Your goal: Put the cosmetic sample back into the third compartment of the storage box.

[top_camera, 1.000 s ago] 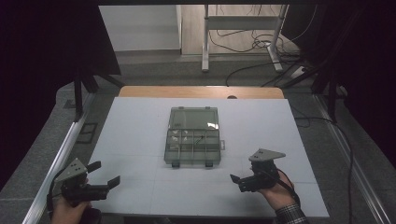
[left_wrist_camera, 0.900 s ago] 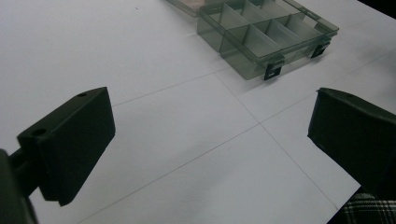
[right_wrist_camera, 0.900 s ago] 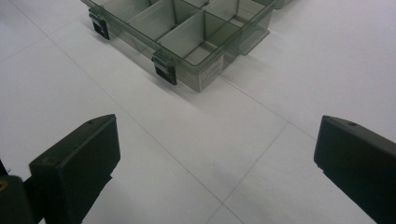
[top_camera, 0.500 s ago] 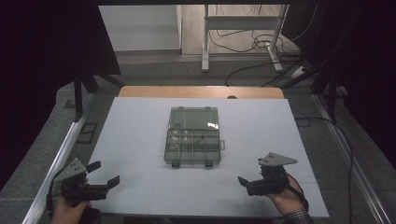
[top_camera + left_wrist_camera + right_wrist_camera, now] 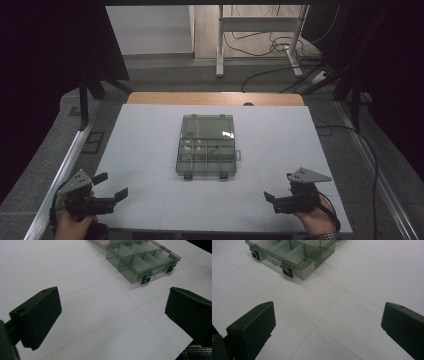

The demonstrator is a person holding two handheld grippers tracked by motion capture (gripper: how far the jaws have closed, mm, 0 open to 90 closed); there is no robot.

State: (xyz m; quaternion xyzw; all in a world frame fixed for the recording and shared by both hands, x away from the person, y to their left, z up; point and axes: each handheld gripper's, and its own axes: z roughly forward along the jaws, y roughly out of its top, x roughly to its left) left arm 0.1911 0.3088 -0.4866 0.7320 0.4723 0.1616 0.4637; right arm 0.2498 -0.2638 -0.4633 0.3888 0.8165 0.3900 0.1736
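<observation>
Both tools were matte black. The left gripper (image 5: 109, 186) and the right gripper (image 5: 278, 196) each carried a grey three-cornered plate on top and two flat, blocky jaws with small round holes near their edges. A plaid cuff (image 5: 325, 236) showed behind the right gripper.

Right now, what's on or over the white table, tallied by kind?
Clear compartment box, lid open: 1
Black latches on the box's near edge: 2
Handheld grippers, fingers apart, empty: 2, left gripper and right gripper
Total: 5
Some small pieces lie in the compartments; too small to count.
</observation>
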